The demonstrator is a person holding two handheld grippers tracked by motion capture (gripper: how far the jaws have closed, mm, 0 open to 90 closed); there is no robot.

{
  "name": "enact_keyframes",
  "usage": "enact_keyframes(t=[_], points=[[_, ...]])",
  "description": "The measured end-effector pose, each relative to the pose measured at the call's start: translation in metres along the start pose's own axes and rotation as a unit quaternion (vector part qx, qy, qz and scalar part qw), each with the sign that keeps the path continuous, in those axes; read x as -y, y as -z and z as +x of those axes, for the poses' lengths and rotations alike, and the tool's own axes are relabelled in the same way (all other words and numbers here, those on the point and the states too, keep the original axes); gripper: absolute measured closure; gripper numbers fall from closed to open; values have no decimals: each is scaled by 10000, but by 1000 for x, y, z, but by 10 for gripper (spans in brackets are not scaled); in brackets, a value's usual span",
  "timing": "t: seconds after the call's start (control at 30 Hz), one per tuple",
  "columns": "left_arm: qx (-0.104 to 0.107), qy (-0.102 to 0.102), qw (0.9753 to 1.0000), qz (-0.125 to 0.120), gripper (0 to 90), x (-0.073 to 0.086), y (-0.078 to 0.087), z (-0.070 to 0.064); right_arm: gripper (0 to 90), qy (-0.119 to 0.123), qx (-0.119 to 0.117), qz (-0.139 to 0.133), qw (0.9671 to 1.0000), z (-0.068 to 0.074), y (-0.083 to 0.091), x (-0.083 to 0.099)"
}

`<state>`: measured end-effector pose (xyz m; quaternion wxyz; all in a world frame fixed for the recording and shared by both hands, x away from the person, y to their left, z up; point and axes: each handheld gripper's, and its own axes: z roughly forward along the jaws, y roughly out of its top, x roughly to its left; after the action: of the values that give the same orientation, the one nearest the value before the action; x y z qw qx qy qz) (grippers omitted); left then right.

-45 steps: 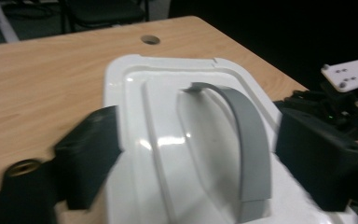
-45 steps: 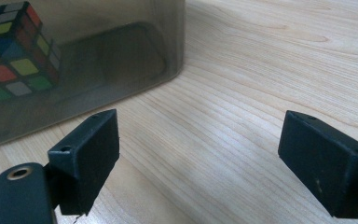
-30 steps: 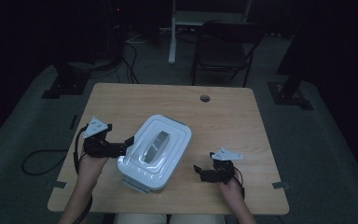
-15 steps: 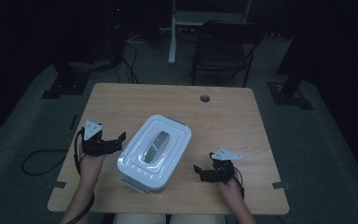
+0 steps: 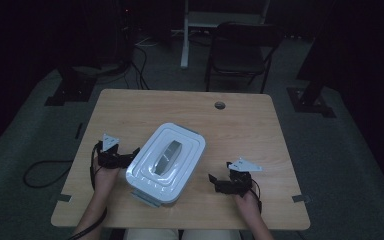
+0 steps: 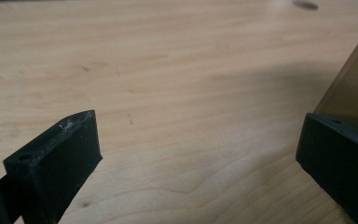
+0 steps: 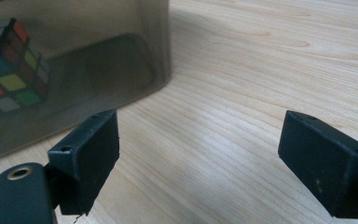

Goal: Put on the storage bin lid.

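A rectangular storage box with a white lid and a grey handle lies at an angle on the wooden table. Its smoky clear wall lets a Rubik's cube inside show through. My left gripper rests on the table at the box's left side, open, with the box wall just beyond its right jaw. Open with only bare wood between its jaws, my right gripper sits a little to the right of the box near the front edge. In their own views the left gripper and right gripper both stand wide.
A round cable hole marks the table's far side. A dark chair and a white desk leg stand behind the table. A black cable lies on the floor at left.
My left gripper has shifted slightly toward the near edge while staying beside the box. The right gripper and the box have not moved.
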<state>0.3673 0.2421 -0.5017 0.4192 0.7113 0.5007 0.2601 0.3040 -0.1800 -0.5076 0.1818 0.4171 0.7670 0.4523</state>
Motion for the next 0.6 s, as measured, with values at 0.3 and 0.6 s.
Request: enact_keyframes(t=[0.3, 0.6], points=[[170, -96, 9995, 243, 5, 8, -14, -4, 125, -245, 548, 2, 9982, 4, -10, -6], [332, -178, 9986, 361, 6, 8, -16, -13, 125, -378, 511, 142, 9979, 10, -24, -8]])
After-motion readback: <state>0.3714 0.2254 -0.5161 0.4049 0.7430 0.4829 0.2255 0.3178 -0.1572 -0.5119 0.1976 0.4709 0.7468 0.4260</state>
